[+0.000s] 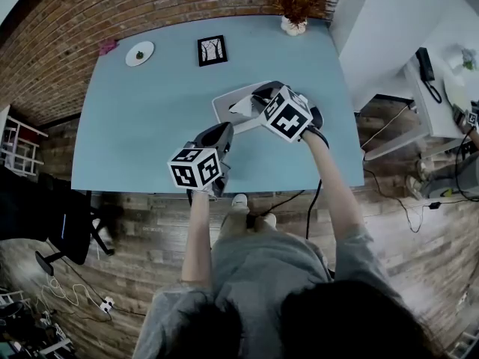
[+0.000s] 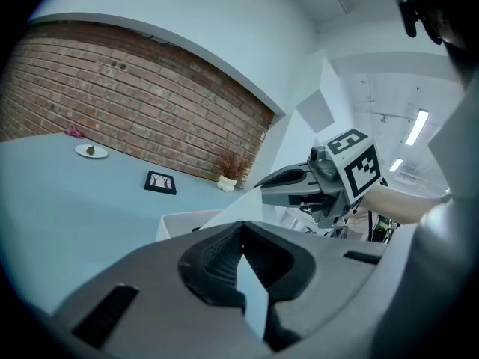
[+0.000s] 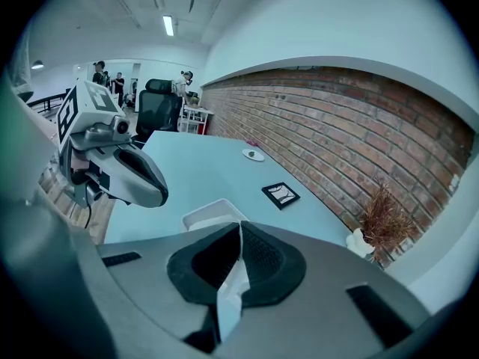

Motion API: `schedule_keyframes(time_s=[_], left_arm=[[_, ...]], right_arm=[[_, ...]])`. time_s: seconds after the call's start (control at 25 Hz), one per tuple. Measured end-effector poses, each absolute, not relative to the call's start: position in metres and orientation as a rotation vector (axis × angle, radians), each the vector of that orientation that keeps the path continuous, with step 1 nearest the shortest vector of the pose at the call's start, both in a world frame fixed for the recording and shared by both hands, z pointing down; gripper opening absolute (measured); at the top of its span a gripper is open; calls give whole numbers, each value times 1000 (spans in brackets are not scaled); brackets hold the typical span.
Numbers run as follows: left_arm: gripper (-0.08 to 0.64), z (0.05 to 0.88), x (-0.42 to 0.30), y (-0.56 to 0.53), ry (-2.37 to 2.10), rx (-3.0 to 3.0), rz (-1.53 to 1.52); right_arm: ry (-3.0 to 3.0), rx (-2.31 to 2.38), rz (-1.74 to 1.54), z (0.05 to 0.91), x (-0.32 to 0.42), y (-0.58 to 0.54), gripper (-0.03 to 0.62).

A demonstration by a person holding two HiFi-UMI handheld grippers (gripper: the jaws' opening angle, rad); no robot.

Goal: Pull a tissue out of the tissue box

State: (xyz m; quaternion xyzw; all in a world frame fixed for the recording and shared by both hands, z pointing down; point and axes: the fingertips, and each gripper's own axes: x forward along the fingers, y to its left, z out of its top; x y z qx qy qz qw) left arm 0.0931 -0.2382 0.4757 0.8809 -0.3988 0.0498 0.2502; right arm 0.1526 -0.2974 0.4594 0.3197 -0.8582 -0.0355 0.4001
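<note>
A white tissue box (image 1: 221,103) lies on the blue table (image 1: 135,126), right of its middle. My right gripper (image 1: 256,96) hangs just over the box, shut on a white tissue (image 1: 241,108) that stretches up from the box. In the right gripper view the tissue (image 3: 230,290) is pinched between the jaws of the right gripper (image 3: 239,226), with the box (image 3: 212,214) below. My left gripper (image 1: 223,134) is near the table's front edge, apart from the box, shut on nothing. From the left gripper (image 2: 240,226) I see the box (image 2: 179,221) and the tissue (image 2: 232,203).
A framed picture (image 1: 212,50), a small plate (image 1: 140,53) and a vase of dried plants (image 1: 293,22) stand along the far side of the table. A black office chair (image 1: 67,226) is on the floor at the left. A white desk (image 1: 438,88) stands at the right.
</note>
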Motion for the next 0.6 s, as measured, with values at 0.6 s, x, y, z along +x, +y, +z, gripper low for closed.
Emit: schedule_keyframes(time_s=[0.6], left_arm=[[3,453,96,-224,-1085,2469,115]], right_arm=[[-2175,865,-148,434,161,-281,2]])
